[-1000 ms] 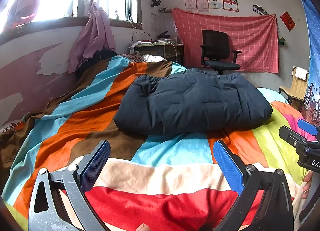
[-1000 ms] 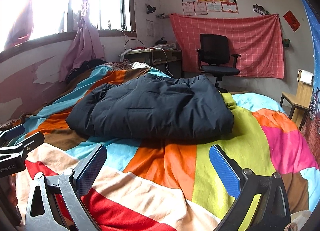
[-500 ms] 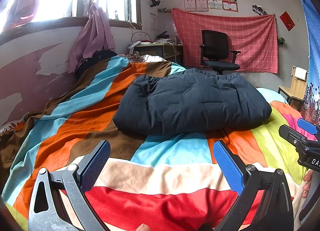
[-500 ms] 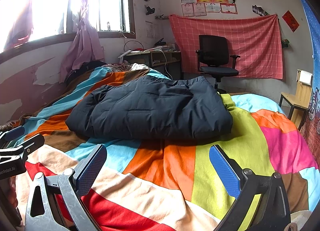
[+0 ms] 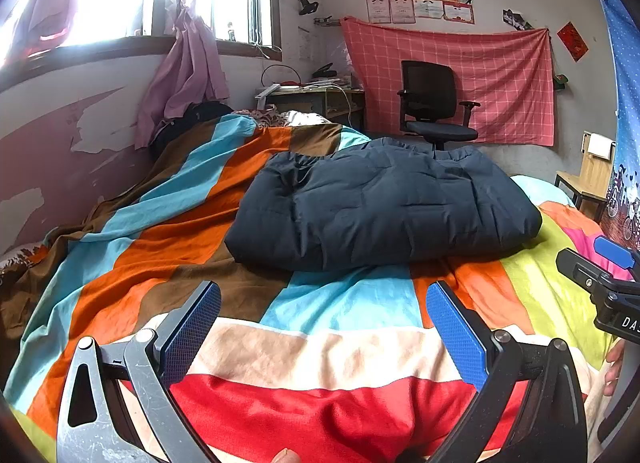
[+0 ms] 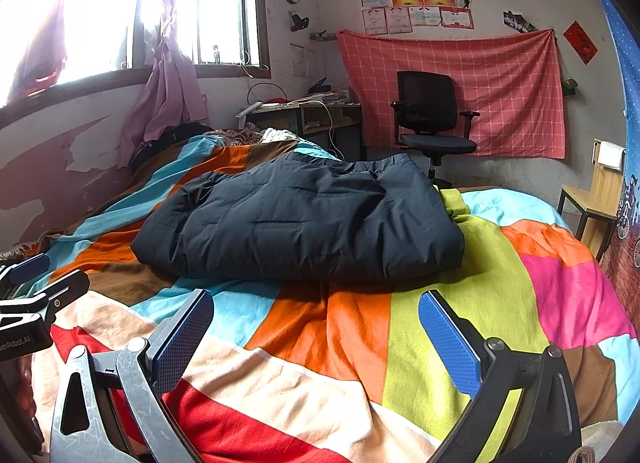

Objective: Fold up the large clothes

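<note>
So the dark navy puffer jacket (image 5: 384,207) is lying on the bed, on top of the striped multicolour blanket (image 5: 340,311), already bundled into a thick, roughly rectangular pad. It's out in front of both tools, not touching either one.

Handling-wise, my guess is that it's light for its size but really bulky and springy. Quilted fill like that wants to puff back open, and the shell fabric looks smooth, so probably a bit slippery. It's soft all the way through with no stiff edge to lever against. I'd grab it at the near corners of the bundle, or along the near folded edge, and pinch through the layers rather than just the top skin, otherwise the outer layer could slide off the rest.

Left tool (image 5: 324,323): jaws spread wide, nothing between the blue pads, just hanging over the blanket short of the jacket. Right tool (image 6: 316,327): same deal, wide open and empty, above the orange and green stripes. Each one shows up at the edge of the other's view, so they're side by side. A fingertip pokes in at the bottom of the left view.

Looks like the fold is mostly done, or they're lining up for one more.
</note>
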`<action>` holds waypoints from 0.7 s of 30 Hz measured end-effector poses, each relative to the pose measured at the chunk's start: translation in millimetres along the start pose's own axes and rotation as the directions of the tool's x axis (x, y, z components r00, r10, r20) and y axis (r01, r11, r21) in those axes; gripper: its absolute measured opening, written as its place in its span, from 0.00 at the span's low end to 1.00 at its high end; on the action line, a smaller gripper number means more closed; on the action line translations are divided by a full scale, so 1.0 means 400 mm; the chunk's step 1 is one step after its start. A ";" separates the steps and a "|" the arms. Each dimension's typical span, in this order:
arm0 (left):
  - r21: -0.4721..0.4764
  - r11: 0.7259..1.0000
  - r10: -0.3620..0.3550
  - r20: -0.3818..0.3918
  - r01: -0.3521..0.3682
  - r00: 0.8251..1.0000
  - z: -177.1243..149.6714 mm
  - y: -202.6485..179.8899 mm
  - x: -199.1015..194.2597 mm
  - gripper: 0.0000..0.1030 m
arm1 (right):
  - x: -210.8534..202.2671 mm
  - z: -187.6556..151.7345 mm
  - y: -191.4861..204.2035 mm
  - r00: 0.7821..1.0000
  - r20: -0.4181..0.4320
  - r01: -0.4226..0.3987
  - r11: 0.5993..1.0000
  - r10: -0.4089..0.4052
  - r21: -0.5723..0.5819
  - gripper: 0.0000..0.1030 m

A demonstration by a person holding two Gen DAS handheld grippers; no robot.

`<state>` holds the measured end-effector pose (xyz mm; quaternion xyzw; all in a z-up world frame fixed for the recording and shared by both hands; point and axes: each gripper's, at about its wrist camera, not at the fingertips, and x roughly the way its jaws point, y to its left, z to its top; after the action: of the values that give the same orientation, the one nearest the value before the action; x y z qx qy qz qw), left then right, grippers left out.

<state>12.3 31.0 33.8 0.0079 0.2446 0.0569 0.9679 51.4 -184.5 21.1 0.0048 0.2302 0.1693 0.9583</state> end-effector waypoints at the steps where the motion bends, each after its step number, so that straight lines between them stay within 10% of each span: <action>1: -0.001 1.000 0.000 0.000 0.000 1.000 0.000 0.000 0.000 0.98 | -0.001 0.000 0.000 1.000 0.000 0.000 1.000 0.000 -0.001 1.00; 21: 0.001 1.000 0.000 0.000 0.000 1.000 0.000 -0.006 -0.001 0.98 | -0.001 -0.001 0.000 1.000 0.001 -0.001 1.000 0.001 -0.001 1.00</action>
<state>12.3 28.5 33.7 0.0086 0.2444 0.0569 0.9680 51.0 -184.5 20.7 0.0047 0.2295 0.1698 0.9584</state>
